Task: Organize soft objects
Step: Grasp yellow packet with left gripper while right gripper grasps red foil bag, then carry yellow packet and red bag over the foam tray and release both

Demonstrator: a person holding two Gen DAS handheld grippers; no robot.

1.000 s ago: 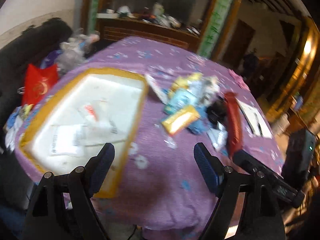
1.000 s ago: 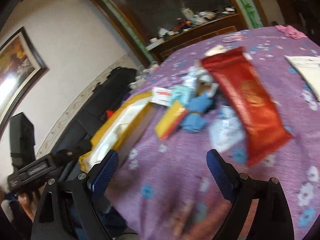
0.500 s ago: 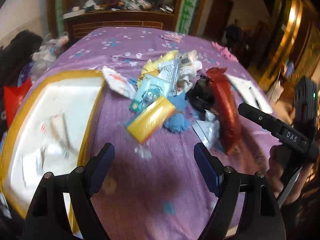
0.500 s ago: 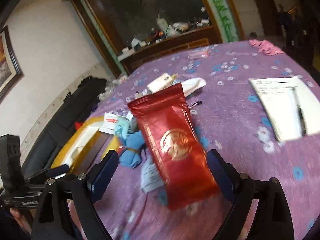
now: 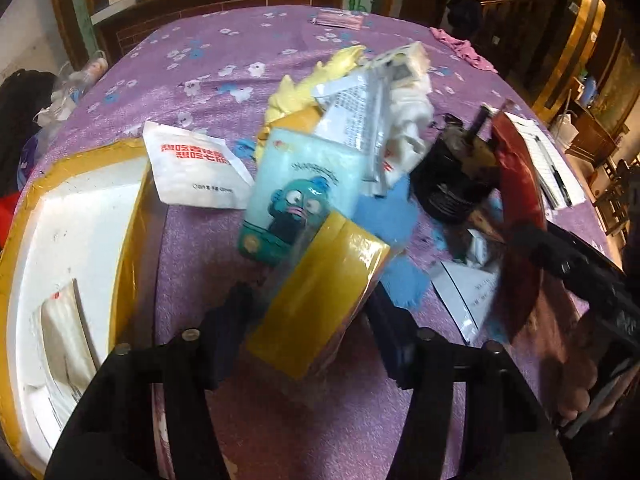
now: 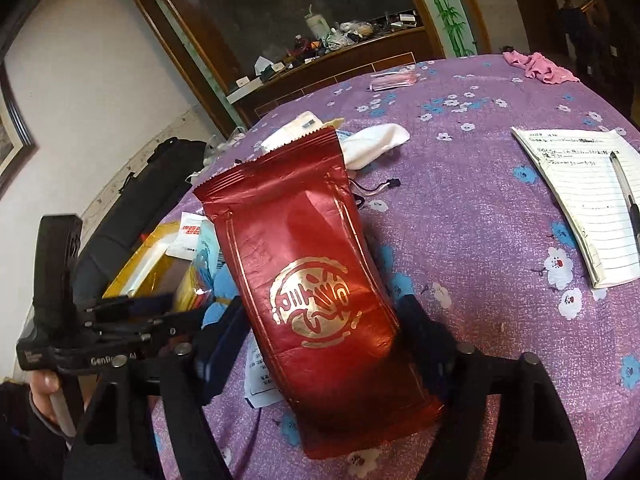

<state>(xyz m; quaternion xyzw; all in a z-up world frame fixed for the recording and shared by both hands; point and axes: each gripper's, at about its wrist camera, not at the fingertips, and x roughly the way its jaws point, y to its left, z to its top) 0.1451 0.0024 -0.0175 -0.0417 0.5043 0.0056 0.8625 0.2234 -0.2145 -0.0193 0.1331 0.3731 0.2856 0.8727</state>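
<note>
A heap of soft packets lies on the purple flowered tablecloth [image 5: 224,60]. My left gripper [image 5: 308,316] is open, its jaws on either side of a yellow packet [image 5: 316,296]. Behind it lie a light blue cartoon packet [image 5: 296,196], a white packet with red print [image 5: 192,168] and blue cloth [image 5: 384,216]. My right gripper [image 6: 320,336] is open, its jaws on either side of a long red foil bag [image 6: 308,272], which also shows in the left wrist view [image 5: 520,216]. I cannot tell whether the pads touch.
A yellow-edged white foam box [image 5: 68,248] with papers inside stands at the left. A black round container [image 5: 452,184] sits by the red bag. A notepad with a pen [image 6: 588,196] and a pink cloth [image 6: 536,66] lie at the right. A wooden cabinet [image 6: 320,76] stands behind.
Both grippers have moved forward: the left one from beside the box to around the yellow packet, the right one to around the red bag. Both stay open.
</note>
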